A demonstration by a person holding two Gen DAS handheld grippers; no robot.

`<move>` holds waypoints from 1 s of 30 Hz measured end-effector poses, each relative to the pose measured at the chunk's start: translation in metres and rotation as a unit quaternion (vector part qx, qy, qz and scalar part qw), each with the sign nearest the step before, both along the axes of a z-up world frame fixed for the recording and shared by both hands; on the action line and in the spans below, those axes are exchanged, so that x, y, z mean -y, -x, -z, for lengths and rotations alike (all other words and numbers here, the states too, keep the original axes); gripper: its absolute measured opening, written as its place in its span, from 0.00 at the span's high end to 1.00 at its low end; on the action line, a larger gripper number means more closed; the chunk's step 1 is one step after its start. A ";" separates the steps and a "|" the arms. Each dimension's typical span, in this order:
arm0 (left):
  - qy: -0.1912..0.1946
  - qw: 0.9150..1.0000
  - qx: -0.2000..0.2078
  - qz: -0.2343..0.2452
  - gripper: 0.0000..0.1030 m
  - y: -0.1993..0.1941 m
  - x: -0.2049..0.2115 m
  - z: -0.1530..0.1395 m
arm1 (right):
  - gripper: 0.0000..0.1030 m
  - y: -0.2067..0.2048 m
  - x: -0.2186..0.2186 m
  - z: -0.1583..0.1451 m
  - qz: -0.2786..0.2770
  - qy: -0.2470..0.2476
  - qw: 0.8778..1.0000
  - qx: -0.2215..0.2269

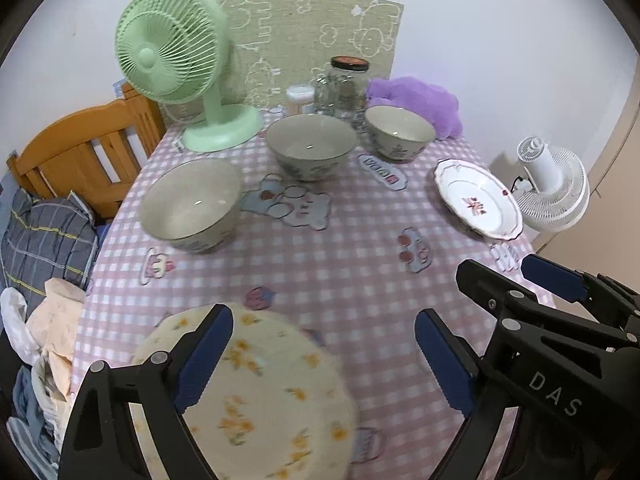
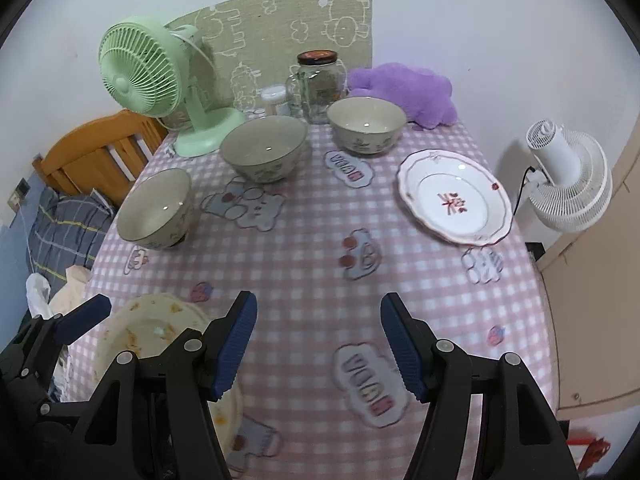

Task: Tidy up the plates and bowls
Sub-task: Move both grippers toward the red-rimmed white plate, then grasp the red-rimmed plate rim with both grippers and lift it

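Hovering low over the near edge of the worktop (image 2: 304, 280), the left gripper (image 1: 324, 364) is standing with its jaws spread wide and nothing between them; the yellow-flowered plate (image 1: 256, 400) is lying on the pink checked cloth directly beneath it, its left rim passing under the left finger, though whether that finger is touching the plate cannot be told. The right gripper (image 2: 318, 348) is hanging just to the right of it, also gaping wide and gripping nothing, with bare cloth showing between its blue ribbed pads (image 2: 236, 340). In the right wrist view the same plate (image 2: 152, 332) is sitting at the near left corner, partly hidden behind the left finger.

Three pale bowls are standing upright farther back, well apart from one another: the left bowl (image 1: 192, 204) near the left edge, the middle bowl (image 1: 312, 146) behind it toward the centre, and the right bowl (image 1: 400, 132) at the back, just in front of a purple plush cushion (image 1: 416, 100). A white scalloped plate (image 1: 478, 198) with a red motif is resting near the right edge, well clear of both grippers.

At the rear a green fan (image 1: 176, 64) is standing at the back left, a glass jar (image 1: 342, 88) with a dark lid beside a small white-topped container (image 1: 299, 98). A white fan (image 1: 554, 184) is sitting off the worktop to the right, and a wooden chair (image 1: 84, 148) is showing at the left.
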State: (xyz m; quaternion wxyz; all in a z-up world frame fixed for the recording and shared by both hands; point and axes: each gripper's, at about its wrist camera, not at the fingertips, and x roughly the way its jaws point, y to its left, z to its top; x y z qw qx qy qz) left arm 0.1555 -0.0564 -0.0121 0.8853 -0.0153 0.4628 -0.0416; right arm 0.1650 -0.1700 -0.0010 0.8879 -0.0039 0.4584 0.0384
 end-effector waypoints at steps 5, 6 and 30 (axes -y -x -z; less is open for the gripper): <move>-0.006 1.000 0.002 -0.002 0.09 -0.013 0.036 -0.003 | 0.33 -0.010 0.034 -0.003 0.000 0.002 1.000 0.003; -0.006 1.000 0.004 -0.003 0.10 -0.016 0.043 -0.003 | 0.33 -0.012 0.041 -0.004 -0.001 0.003 1.000 0.004; -0.007 0.999 0.020 -0.025 0.25 -0.136 0.179 0.020 | 0.33 -0.121 0.186 0.007 0.029 0.000 0.999 0.030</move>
